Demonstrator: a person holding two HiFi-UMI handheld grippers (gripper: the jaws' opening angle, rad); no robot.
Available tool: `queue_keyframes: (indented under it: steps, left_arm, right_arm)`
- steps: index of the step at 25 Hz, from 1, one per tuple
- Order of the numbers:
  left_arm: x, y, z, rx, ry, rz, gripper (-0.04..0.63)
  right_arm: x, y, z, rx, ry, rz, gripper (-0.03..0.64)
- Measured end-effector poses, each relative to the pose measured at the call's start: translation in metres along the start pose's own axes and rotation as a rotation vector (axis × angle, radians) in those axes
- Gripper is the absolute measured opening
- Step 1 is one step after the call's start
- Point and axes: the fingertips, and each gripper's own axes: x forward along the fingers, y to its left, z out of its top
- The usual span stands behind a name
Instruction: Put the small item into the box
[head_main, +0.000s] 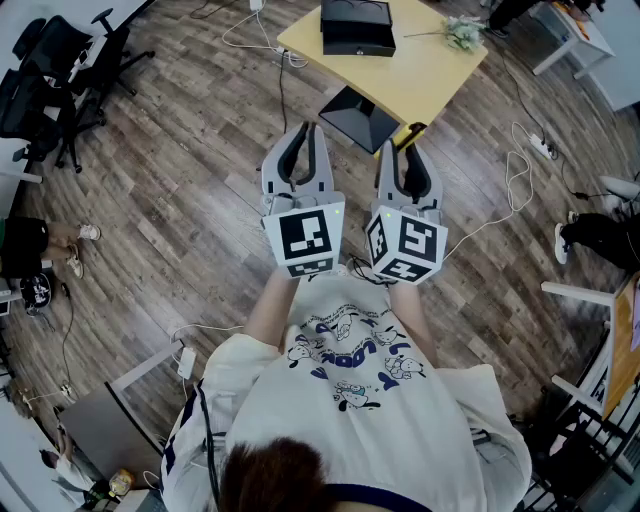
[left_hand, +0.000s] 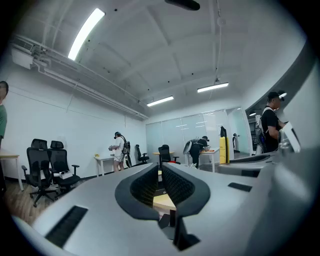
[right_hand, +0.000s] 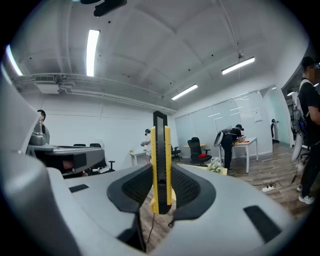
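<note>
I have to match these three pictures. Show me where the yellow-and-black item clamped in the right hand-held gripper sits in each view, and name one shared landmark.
Head view: the yellow-and-black item pokes out at the tips of the right hand-held gripper, near the table's base.
Left gripper view: upright, right of centre.
Right gripper view: dead centre, upright between the jaws.
Shared landmark: the yellow table.
</note>
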Motion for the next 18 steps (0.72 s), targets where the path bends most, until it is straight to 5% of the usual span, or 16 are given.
queue_keyframes:
  steps: [18]
  left_arm:
    - [-0.003, -0.005, -0.012, -0.002, 0.024, 0.003, 0.034]
  right_arm:
    - [0.001, -0.003, -0.009, 0.007, 0.017, 0.002, 0.129]
